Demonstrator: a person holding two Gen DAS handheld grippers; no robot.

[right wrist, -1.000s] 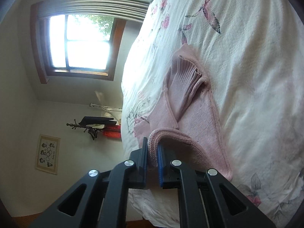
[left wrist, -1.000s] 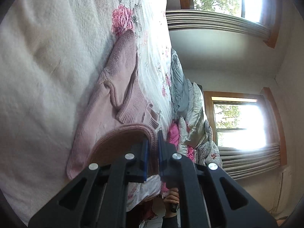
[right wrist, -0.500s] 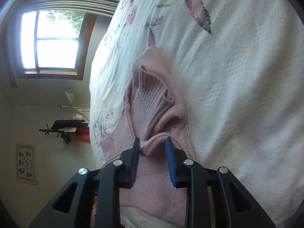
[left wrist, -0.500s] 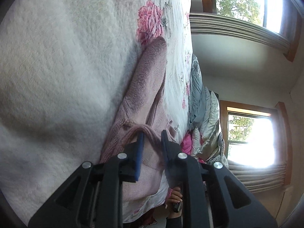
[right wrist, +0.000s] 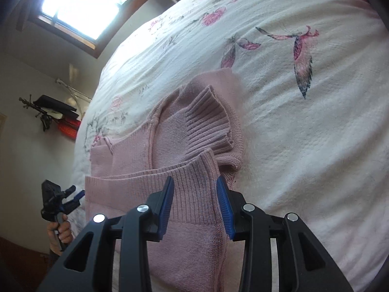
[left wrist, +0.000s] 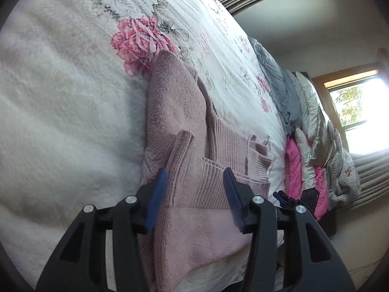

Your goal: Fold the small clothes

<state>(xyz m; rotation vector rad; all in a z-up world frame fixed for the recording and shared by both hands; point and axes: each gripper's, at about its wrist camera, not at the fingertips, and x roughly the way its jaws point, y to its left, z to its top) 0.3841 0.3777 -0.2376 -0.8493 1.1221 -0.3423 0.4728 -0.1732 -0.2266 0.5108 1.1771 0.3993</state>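
A small pink knitted sweater (left wrist: 180, 112) lies folded on the white floral bedspread (left wrist: 60, 102). Its ribbed hem is laid over the body and the ribbed cuffs. My left gripper (left wrist: 195, 182) stands open just above the folded hem, blue pads apart, holding nothing. In the right wrist view the same sweater (right wrist: 170, 146) lies below my right gripper (right wrist: 195, 189), which is open too, its pads astride the ribbed hem edge without pinching it. The left gripper (right wrist: 77, 193) and the hand holding it show at the bed's edge.
A pile of grey, silver and pink bedding (left wrist: 304, 121) lies at the far side of the bed. Windows (right wrist: 80, 2) let in bright light. A rack with dark items (right wrist: 53, 112) hangs on the wall. Bare bedspread (right wrist: 304, 133) spreads beyond the sweater.
Both grippers carried the sweater's hem over onto its body, then opened and let it go. The fold now lies flat and the jaws stand wide.
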